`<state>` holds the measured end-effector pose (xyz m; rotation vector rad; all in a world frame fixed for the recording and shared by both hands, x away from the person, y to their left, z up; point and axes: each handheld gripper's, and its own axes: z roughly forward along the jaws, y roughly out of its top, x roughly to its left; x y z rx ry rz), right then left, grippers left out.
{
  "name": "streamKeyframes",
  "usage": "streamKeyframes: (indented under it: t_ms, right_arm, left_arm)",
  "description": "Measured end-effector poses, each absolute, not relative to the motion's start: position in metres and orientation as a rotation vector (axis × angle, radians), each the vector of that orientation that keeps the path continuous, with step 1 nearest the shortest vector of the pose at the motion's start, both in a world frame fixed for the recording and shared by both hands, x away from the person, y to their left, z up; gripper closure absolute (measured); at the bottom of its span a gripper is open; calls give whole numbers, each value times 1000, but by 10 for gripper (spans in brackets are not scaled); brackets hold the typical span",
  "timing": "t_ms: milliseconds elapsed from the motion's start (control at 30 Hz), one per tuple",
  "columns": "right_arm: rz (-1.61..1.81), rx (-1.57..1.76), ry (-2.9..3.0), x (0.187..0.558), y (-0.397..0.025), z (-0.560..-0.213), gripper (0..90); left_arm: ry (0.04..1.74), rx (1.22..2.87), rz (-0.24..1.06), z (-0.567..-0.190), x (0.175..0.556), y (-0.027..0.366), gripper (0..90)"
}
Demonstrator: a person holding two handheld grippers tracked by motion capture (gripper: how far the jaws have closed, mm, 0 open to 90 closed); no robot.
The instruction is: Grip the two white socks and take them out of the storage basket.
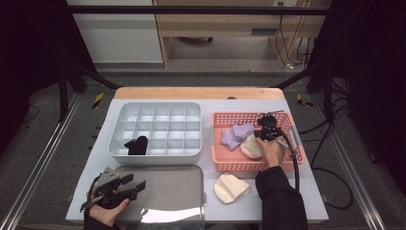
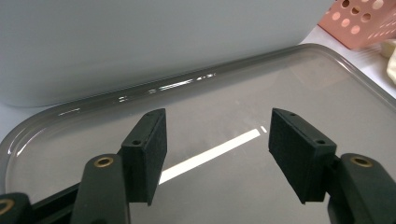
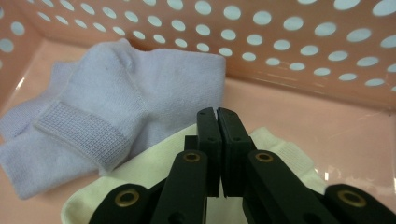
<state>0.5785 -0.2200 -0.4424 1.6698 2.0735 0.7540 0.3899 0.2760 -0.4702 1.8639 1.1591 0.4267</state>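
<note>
- The right gripper (image 1: pixel 266 130) hung inside the pink basket (image 1: pixel 287 120) at right centre of the high view, directly over a cream sock (image 1: pixel 251 146).
- In the right gripper view its jaws stood pressed together; whether any cream fabric was pinched between them could not be told, since the tips hid the contact.
- The cream sock (image 3: pixel 154 172) lay flat on the basket floor at the bottom of that view, partly under a lilac sock (image 3: pixel 116 107) that overlapped it from the upper left.
- A second cream sock (image 1: pixel 231 187) sat on the table below the basket, just right of the tray (image 1: pixel 191 172).
- The left gripper (image 1: pixel 125 186) rested at lower left over the tray, jaws well apart and holding nothing; the left gripper view showed bare tray (image 2: pixel 280 88) between them.
- A black sock (image 1: pixel 137 145) occupied a front compartment of the grey organiser (image 1: pixel 158 108), left of centre.
- Handling, as a judgement: the sock looked light, soft and limp, not fragile or slippery. It would sag and fold when lifted, and its knit could drag the lilac sock along.
- Best hold seemed a raised fold or the ribbed cuff, away from the overlap.
</note>
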Motion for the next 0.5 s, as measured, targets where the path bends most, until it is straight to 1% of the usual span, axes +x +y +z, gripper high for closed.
streamKeyframes:
  t_ms: [233,500]
  right_arm:
    - [838,1593,2015,571,-222,-429,893]
    - [1057,1494,1927,557,-220,-400,896]
  left_arm:
    - [1162,1862,429,-470,390,276,364]
    - [1160,1868,430,-470,390,276,363]
